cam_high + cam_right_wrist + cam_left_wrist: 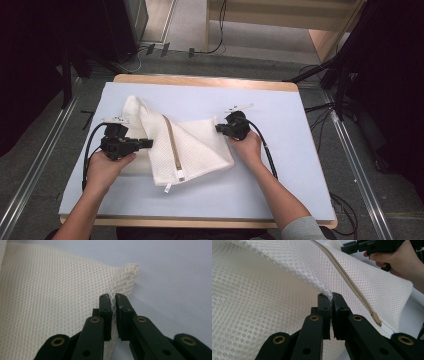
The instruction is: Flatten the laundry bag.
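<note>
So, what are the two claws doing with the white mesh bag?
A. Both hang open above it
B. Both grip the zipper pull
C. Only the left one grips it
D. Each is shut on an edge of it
D: the left claw pinches a folded edge of the mesh bag, and the right claw pinches its corner; the zipper pull lies free.

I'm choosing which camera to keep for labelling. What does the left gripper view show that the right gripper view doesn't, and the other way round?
Left gripper view: the tan zipper running down the mesh bag to its pull, plus the other hand holding its claw farther off. Its own left claw is shut on a folded edge of the bag.

Right gripper view: a bare corner of the bag against the pale blue mat, pinched by the right claw.

Both: white mesh fabric clamped between black jaws.
</note>
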A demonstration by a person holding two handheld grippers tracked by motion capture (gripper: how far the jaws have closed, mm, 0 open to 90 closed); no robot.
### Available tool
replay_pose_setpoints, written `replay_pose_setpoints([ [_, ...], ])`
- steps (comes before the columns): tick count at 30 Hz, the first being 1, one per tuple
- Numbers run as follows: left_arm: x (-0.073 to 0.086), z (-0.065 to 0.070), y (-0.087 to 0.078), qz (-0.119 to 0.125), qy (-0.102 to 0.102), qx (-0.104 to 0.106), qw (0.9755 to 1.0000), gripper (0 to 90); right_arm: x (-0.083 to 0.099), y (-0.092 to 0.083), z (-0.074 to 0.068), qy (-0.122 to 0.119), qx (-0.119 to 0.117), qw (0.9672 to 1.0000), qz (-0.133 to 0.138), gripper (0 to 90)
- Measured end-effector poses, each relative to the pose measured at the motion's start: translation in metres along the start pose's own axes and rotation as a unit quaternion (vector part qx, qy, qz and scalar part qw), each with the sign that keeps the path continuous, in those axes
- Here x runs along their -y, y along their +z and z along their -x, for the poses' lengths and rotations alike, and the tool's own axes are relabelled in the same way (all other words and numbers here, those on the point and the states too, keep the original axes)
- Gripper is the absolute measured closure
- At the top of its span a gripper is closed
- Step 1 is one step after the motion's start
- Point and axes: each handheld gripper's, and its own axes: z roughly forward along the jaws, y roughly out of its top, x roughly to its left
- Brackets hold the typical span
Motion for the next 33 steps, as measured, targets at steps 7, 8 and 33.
replay_pose_setpoints([
  [7, -0.004, 0.002, -0.006, 0.020, 0.002, 0.009, 0.9997, 87.7, -0.003, -0.030, 0.024, 0.020, 0.042, 0.9981, 0.040, 88.0],
  [8, -0.004, 0.002, -0.006, 0.020, 0.002, 0.009, 0.9997, 87.8, -0.003, -0.030, 0.024, 0.020, 0.042, 0.9981, 0.040, 88.0],
  [33, 0.005, 0.053, 0.000, -0.023, 0.061, 0.071, 0.9953, 62.7, 0.024, -0.105, 0.094, 0.088, 0.133, 0.9832, 0.088, 71.7],
])
